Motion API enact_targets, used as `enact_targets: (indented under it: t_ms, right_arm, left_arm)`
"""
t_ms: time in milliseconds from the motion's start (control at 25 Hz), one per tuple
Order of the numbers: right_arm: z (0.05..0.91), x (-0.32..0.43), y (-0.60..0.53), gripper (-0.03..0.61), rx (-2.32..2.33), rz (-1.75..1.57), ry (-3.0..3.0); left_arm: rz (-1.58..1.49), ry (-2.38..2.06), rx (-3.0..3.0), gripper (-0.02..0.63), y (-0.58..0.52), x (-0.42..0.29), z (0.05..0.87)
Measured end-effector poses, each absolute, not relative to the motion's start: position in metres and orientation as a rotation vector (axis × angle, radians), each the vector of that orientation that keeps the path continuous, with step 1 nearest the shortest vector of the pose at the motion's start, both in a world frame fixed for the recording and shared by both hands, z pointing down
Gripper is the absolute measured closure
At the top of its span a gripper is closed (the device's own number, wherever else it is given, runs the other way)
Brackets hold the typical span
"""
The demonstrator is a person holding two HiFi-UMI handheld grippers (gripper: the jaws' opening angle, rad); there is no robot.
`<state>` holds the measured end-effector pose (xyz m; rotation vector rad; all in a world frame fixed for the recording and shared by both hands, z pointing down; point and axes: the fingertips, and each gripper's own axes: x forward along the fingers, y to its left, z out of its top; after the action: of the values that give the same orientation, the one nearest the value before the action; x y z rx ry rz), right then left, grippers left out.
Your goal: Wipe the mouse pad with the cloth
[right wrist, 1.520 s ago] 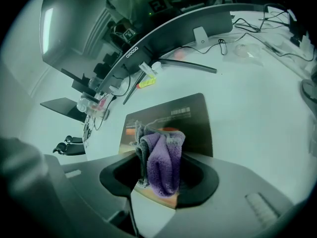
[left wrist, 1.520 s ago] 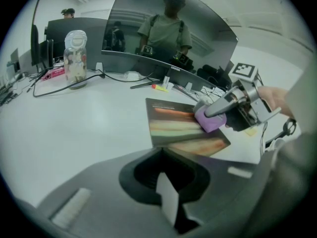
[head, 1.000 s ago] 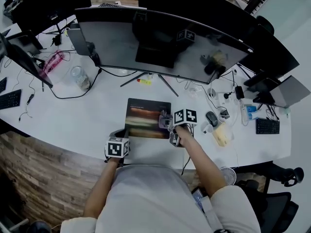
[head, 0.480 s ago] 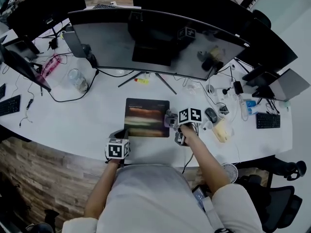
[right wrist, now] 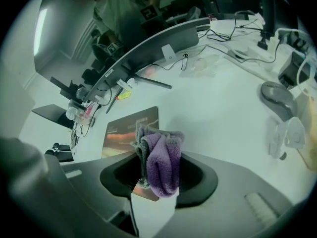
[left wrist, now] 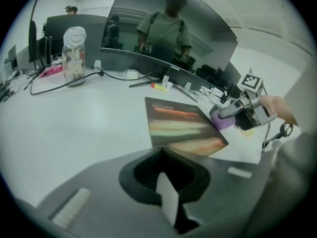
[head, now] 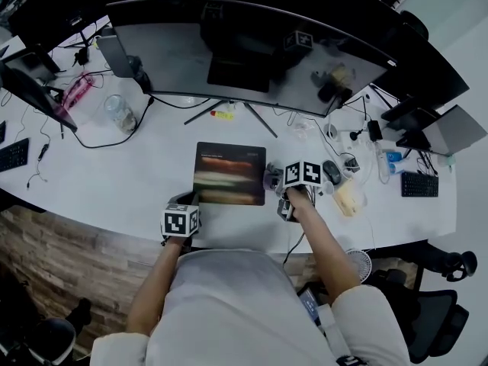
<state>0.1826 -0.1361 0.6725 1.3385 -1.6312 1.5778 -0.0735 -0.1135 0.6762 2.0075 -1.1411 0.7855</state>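
- My right gripper (head: pixel 277 183) has its tongs pinching the purple cloth (right wrist: pixel 161 162); the bunched fabric stands up between them
- In the head view the cloth sits at the 3 o'clock edge of the mouse pad (head: pixel 230 174), which lies flat on the white desk (head: pixel 114 181)
- My left gripper (left wrist: pixel 167 197) has its tongs pressed together at the pad's 7 o'clock corner; whether they touch it I cannot quite make out
- A mouse (head: pixel 332 171) lies at 3 o'clock from the right gripper

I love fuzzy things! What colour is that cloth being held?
Purple, with grey along one side; the cloth shows best in the right gripper view.
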Motion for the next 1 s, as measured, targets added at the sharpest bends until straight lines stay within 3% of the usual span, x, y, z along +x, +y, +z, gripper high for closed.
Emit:
enact_targets:
  t_ms: [160, 560, 1000]
  right_arm:
    - [0.653, 0.160, -0.135, 0.391, 1.355, 1.545, -1.722]
    - [0.650, 0.016, -0.113, 0.394, 1.116, 1.582, -1.870]
    - [0.669, -0.034, -0.110, 0.396, 1.083, 1.595, -1.835]
  left_arm:
    - [0.771, -1.117, 1.994, 0.614, -0.114, -0.074, 0.677]
    - [0.753, -1.084, 1.979, 0.614, -0.114, -0.073, 0.678]
    - [0.764, -1.074, 1.971, 0.614, -0.114, -0.076, 0.678]
